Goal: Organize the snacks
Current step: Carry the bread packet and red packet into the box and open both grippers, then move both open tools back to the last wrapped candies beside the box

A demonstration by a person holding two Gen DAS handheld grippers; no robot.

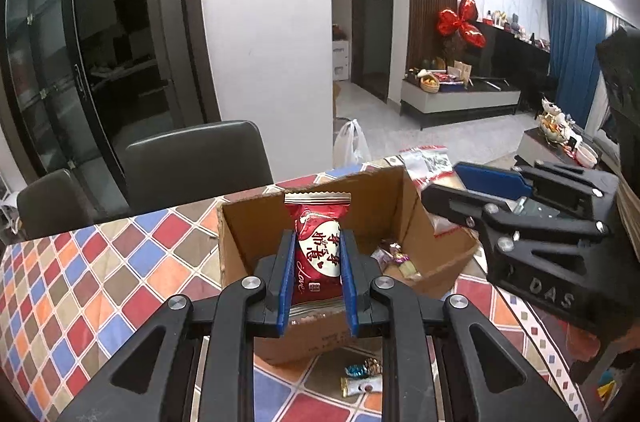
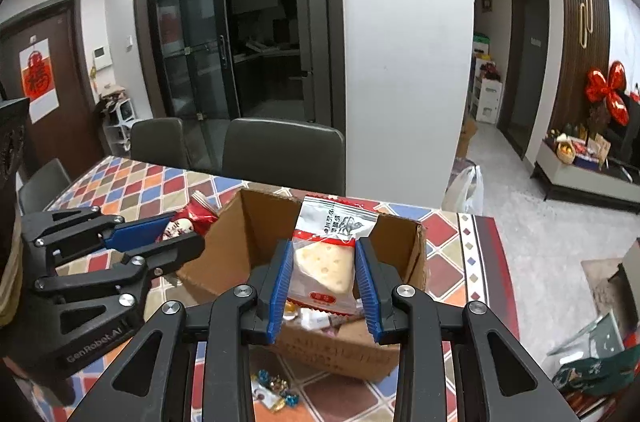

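My left gripper (image 1: 316,270) is shut on a red snack packet (image 1: 318,246) with white writing, held upright over the open cardboard box (image 1: 256,226). My right gripper (image 2: 323,280) is shut on a clear packet with a pale cheese-shaped cake (image 2: 326,266), also above the box (image 2: 416,254). Several small wrapped sweets (image 1: 394,260) lie inside the box. The right gripper (image 1: 460,198) shows at the right of the left wrist view, holding a packet (image 1: 430,166) edge-on. The left gripper (image 2: 176,234) shows at the left of the right wrist view with the red packet (image 2: 188,220).
The box stands on a table with a chequered cloth (image 1: 80,262). Loose wrapped sweets (image 1: 362,378) lie in front of the box and show in the right wrist view (image 2: 276,388). Dark chairs (image 1: 196,158) stand at the table's far side. A white pillar (image 2: 404,62) rises behind.
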